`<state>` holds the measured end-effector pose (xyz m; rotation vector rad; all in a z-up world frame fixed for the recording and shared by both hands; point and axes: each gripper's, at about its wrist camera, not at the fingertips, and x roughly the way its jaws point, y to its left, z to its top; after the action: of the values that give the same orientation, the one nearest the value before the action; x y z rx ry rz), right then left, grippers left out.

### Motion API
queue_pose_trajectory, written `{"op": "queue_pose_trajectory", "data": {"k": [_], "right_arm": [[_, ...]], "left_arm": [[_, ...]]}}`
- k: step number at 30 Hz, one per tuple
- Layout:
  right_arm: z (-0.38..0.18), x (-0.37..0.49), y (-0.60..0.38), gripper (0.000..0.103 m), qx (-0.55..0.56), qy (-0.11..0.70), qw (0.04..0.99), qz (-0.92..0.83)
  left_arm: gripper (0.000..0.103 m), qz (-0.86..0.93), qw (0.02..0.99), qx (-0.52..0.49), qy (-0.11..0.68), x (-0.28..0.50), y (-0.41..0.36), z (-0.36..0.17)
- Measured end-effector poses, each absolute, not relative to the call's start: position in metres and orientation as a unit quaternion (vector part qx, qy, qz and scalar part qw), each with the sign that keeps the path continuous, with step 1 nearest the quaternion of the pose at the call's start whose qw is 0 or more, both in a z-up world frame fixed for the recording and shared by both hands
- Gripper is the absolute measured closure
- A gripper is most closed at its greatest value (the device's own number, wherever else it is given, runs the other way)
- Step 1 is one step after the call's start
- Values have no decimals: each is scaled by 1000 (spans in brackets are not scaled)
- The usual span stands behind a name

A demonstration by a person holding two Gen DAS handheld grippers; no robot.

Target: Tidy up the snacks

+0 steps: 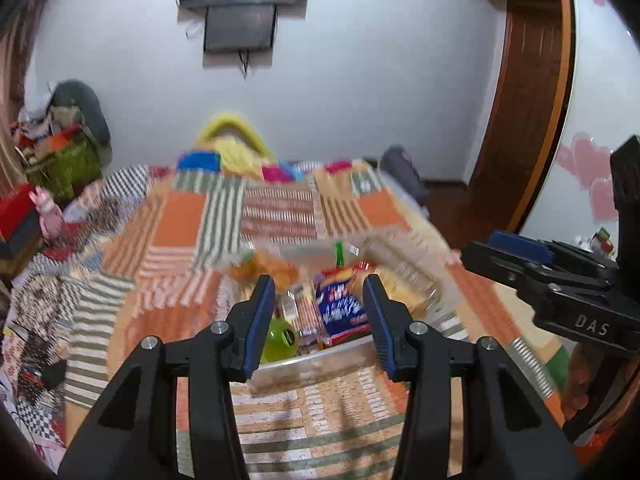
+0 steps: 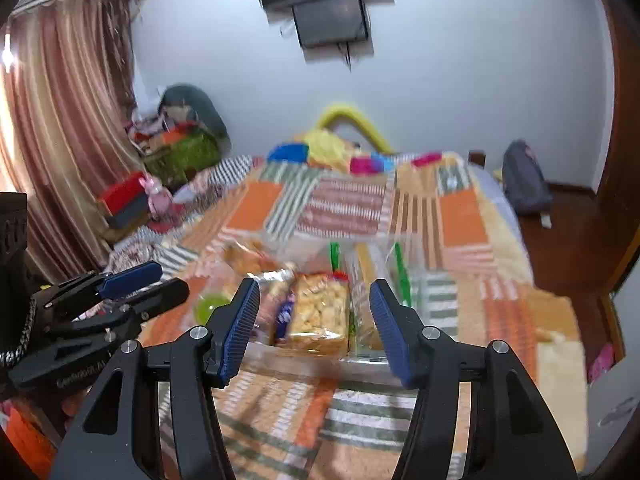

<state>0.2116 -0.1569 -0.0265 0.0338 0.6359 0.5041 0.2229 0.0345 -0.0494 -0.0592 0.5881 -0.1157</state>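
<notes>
A clear plastic bin point(image 1: 320, 358) of snacks sits on the patchwork bedspread point(image 1: 180, 216). It holds a blue snack bag point(image 1: 340, 304), a green lidded cup point(image 1: 280, 338), an orange snack bag point(image 1: 264, 268) and a pack of yellow crackers point(image 2: 320, 312). A second clear bin point(image 2: 404, 276) stands just right of it. My left gripper point(image 1: 320, 312) is open and empty, above the bin's near edge. My right gripper point(image 2: 316, 320) is open and empty, also short of the bin point(image 2: 304, 360). Each gripper shows in the other's view, the right point(image 1: 500, 252) and the left point(image 2: 160, 276).
Bright cushions and a yellow frame point(image 1: 232, 132) lie at the bed's far end. A cluttered pile with a green basket point(image 1: 64, 168) is at the far left, by a curtain point(image 2: 60, 120). A wooden door frame point(image 1: 524, 120) and floor are to the right.
</notes>
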Motion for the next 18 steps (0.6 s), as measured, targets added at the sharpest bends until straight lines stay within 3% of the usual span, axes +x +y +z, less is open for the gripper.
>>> {"op": "queue_pose_trajectory", "data": {"k": [6,8,18], "right_arm": [[23,156,-168,49,11,237,940,247],[35,138,-172,43,9,214,946,245],[55,75,-179,19,7,148,960,237]], "left_arm": [[57,-45,975,-28,216,163,33,5],[56,-38,980,-27,195,143,32,16],[32,-30,991,-29,128,72,26,39]]}}
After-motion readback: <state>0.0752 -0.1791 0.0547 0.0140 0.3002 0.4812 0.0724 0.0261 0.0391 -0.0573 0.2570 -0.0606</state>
